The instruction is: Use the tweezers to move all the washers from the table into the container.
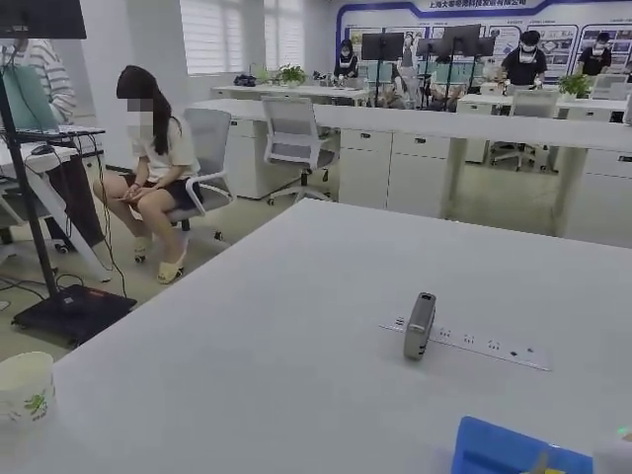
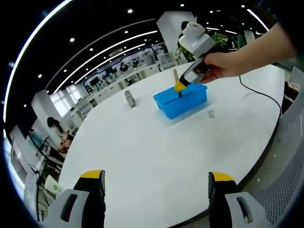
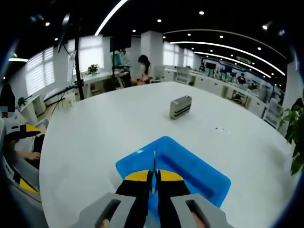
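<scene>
Right gripper view puts my right tool (image 3: 155,176) with its jaws pressed together on the thin metal tweezers (image 3: 155,165), whose tips point down into the shallow blue plastic container (image 3: 199,176). The tips are too fine for me to tell whether a washer sits between them. In the left gripper view, my left tool (image 2: 156,183) hangs with its jaws wide apart, holding nothing, low over the near edge of the white worktop (image 2: 142,142) and well apart from the container. That view also shows what look like small grey metal washers (image 2: 211,113) lying on the worktop just beside the container. I judge the task unfinished, with me at the drop-off end of a cycle and the tweezers over the bin. Head view looks across the worktop, catching a corner of the container and a grey metal box (image 1: 419,326) standing at one end of a flat white socket strip (image 1: 489,347). Next I need to lift the tweezers clear of the rim, swing over to the washers and pinch one by its edge. Being thin and flat, it may slip.
</scene>
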Demonstrator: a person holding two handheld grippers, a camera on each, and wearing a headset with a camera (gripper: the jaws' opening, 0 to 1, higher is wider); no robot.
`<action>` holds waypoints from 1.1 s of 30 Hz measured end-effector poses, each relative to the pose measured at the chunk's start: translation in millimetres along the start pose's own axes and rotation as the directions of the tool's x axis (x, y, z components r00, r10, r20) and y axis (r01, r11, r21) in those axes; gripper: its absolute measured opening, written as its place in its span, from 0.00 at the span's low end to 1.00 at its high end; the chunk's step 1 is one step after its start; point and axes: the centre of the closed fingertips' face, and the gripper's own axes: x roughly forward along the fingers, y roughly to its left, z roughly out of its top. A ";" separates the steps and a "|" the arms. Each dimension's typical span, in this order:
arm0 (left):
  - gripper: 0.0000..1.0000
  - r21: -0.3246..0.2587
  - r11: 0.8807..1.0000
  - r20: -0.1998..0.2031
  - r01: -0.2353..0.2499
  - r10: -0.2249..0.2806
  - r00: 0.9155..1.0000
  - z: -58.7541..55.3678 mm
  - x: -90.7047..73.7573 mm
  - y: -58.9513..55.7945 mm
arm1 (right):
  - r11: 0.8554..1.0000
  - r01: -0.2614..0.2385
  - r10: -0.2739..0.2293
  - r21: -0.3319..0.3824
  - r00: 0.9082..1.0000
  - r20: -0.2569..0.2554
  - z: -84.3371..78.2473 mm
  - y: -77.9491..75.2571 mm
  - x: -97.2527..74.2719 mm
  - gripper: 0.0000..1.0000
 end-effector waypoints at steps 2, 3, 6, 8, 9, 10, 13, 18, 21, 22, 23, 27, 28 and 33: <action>0.92 -0.002 1.000 0.000 -0.001 0.001 1.000 0.4 -0.7 0.4 | 1.000 -0.003 0.003 0.003 1.000 0.000 -0.5 0.8 0.5 0.01; 0.92 -0.002 1.000 0.000 -0.002 0.002 1.000 0.5 -1.0 0.8 | 1.000 -0.003 0.003 0.001 1.000 -0.002 -1.0 1.2 0.8 0.01; 0.92 -0.001 1.000 -0.001 -0.002 0.002 1.000 0.8 -1.8 1.1 | 1.000 -0.005 0.005 0.001 1.000 -0.004 -2.7 2.1 1.9 0.01; 0.92 -0.002 1.000 -0.001 -0.002 0.002 1.000 0.8 -2.0 1.2 | 1.000 -0.007 0.007 0.000 1.000 -0.008 -4.8 2.4 3.0 0.01; 0.92 -0.002 1.000 -0.002 -0.002 0.002 1.000 0.8 -2.1 1.2 | 1.000 -0.008 0.008 -0.001 1.000 -0.010 -5.7 2.2 3.5 0.01; 0.92 -0.001 1.000 -0.004 -0.002 0.002 1.000 0.1 -1.5 1.0 | 1.000 -0.010 0.010 0.000 1.000 -0.013 -6.9 2.2 4.0 0.01; 0.92 -0.001 1.000 -0.007 -0.002 0.002 1.000 -0.4 -1.3 1.0 | 1.000 -0.011 0.011 0.001 1.000 -0.015 -8.7 2.1 4.6 0.01; 0.92 0.001 1.000 -0.009 -0.002 0.002 1.000 -0.2 -1.7 1.0 | 1.000 -0.010 0.010 0.009 1.000 -0.008 -9.0 2.2 4.2 0.01; 0.92 0.002 1.000 -0.010 -0.002 0.002 1.000 -0.3 -1.8 1.0 | 1.000 -0.009 0.009 0.008 1.000 -0.005 -9.0 2.7 3.9 0.01; 0.92 0.002 1.000 -0.010 -0.002 0.002 1.000 -0.2 -1.9 1.0 | 1.000 -0.009 0.009 0.009 1.000 -0.003 -9.0 2.9 3.7 0.01; 0.92 0.001 1.000 -0.011 -0.001 0.001 1.000 -0.2 -2.0 0.9 | 1.000 -0.009 0.009 0.012 1.000 -0.001 -9.2 3.1 3.6 0.01; 0.92 0.004 1.000 -0.009 -0.002 0.002 1.000 -0.1 -1.8 0.9 | 1.000 -0.011 0.011 0.029 1.000 0.000 -9.4 3.3 3.0 0.02; 0.92 0.003 1.000 -0.008 -0.003 0.003 1.000 0.2 -1.9 1.0 | 0.999 -0.011 0.011 0.030 1.000 -0.002 -9.5 2.9 2.9 0.02; 0.92 0.002 1.000 -0.003 -0.002 0.002 1.000 1.0 -1.9 0.9 | 0.999 -0.024 0.025 0.039 0.999 -0.024 -9.4 2.3 2.9 0.02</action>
